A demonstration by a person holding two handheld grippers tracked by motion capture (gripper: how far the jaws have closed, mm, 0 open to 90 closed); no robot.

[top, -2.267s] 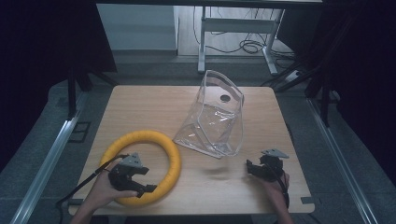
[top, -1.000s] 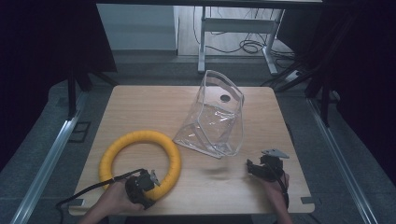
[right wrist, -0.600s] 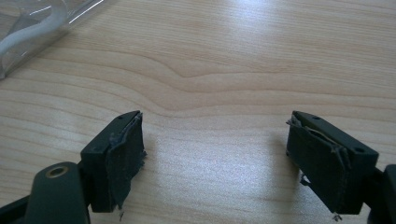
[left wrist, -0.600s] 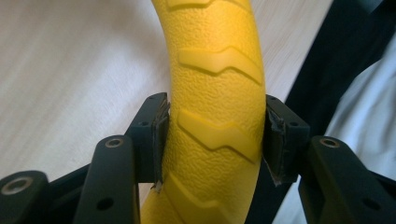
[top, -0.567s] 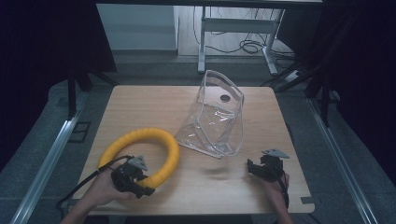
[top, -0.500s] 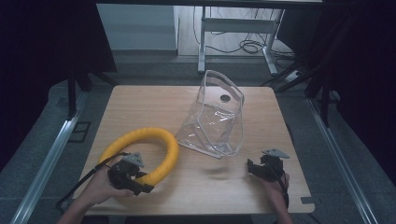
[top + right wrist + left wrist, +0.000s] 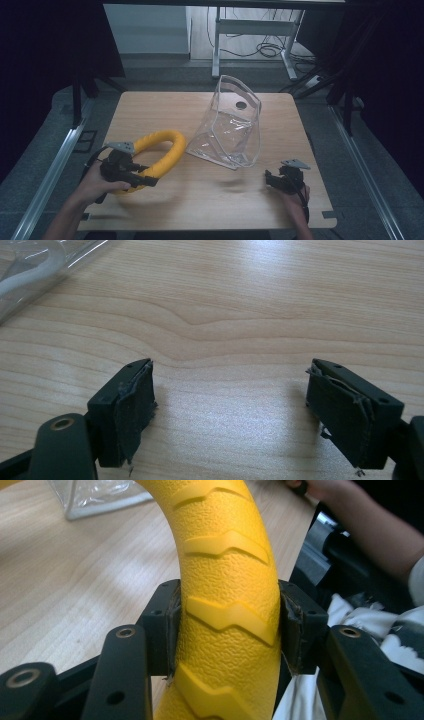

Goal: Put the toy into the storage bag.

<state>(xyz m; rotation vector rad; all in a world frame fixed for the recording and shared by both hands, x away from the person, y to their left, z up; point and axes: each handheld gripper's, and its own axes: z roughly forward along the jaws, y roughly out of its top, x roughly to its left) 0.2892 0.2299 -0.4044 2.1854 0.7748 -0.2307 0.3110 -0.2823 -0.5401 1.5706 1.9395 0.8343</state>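
A yellow textured ring [image 7: 162,152] is tilted up off the wooden table [image 7: 150,110] at the left, its far side near a clear plastic bag [image 7: 231,130]. My left gripper [image 7: 142,178] is shut on the ring's near side; in the left gripper view the ring [image 7: 227,600] is squeezed between both pads [image 7: 162,630]. The clear plastic bag stands open in the table's middle, and its corner [image 7: 95,497] lies beyond the ring. My right gripper [image 7: 270,180] rests low at the front right, open, with bare wood between its pads [image 7: 132,407].
A metal rail [image 7: 50,170] runs along the table's left side and another [image 7: 365,175] along the right. Desk legs and cables [image 7: 260,47] stand on the floor behind. The bag's edge [image 7: 40,270] lies at the upper left of the right gripper view.
My left gripper has closed on the ring's near side and lifted it, so the ring now tilts up and sits further toward the bag. The right gripper has stayed put.
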